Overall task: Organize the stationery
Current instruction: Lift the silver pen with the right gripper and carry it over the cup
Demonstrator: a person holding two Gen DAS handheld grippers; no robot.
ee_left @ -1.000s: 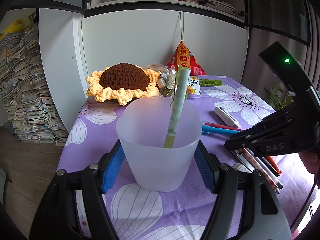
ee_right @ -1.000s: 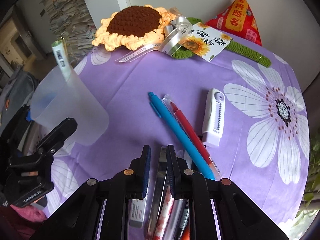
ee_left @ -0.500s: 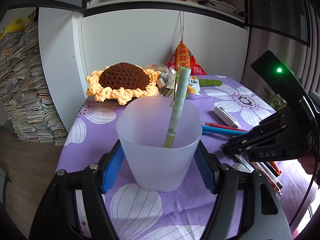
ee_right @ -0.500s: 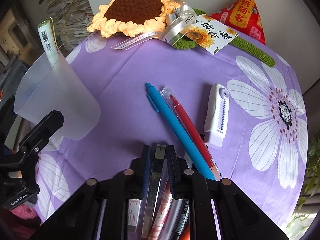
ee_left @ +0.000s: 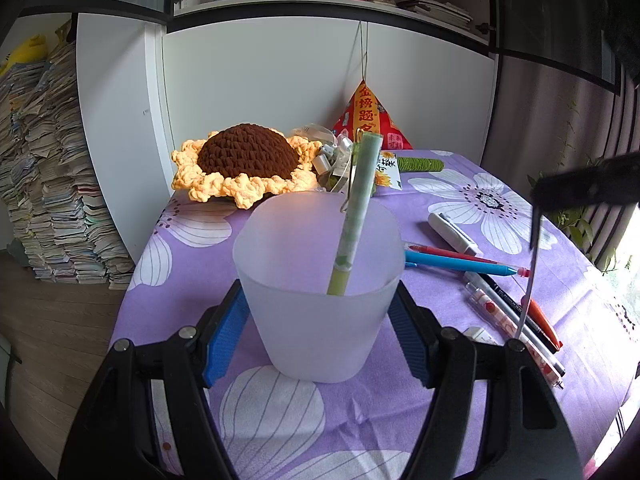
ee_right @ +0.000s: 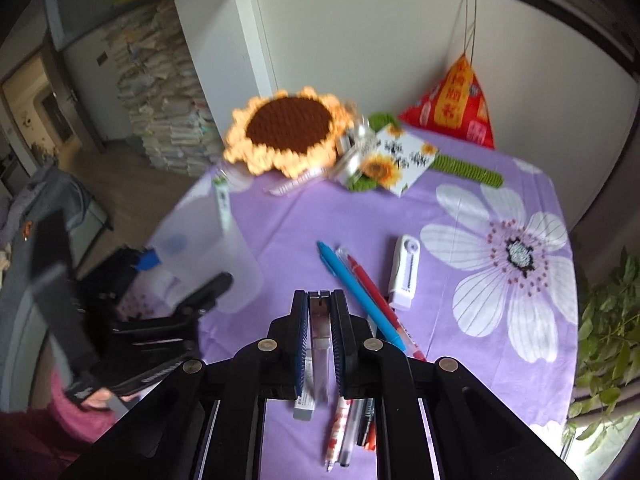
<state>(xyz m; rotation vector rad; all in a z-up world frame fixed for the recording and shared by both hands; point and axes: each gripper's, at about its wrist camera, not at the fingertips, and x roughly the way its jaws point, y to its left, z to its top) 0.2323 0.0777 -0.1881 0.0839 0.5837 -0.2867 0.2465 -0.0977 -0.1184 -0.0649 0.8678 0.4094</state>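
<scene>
Crocheted sunflower (ee_left: 248,164), red pouch (ee_left: 370,114)

Daylight enters from the lower right of both views, beyond the jaws, bleaching the tablecloth (ee_left: 616,304) edge to white glare. The left wrist view is sharp; the right wrist view is motion-blurred, worst ahead and left of the jaws — the crocheted sunflower (ee_right: 290,124) smears. Fisheye distortion bends the edges into dark vignetted corners.

**Purple flowered table and its load**

The table (ee_right: 460,208) wears a purple cloth with white flowers. Far back lie a crocheted sunflower (ee_right: 290,130), a red pyramid pouch (ee_right: 456,108) and a sunflower card (ee_right: 394,162). At left stands a frosted cup (ee_left: 316,292). At mid-right lie a blue pen (ee_right: 356,288), a red pen (ee_right: 380,300) and a white correction tape (ee_right: 405,270); nearer, more pens (ee_right: 352,428).
</scene>
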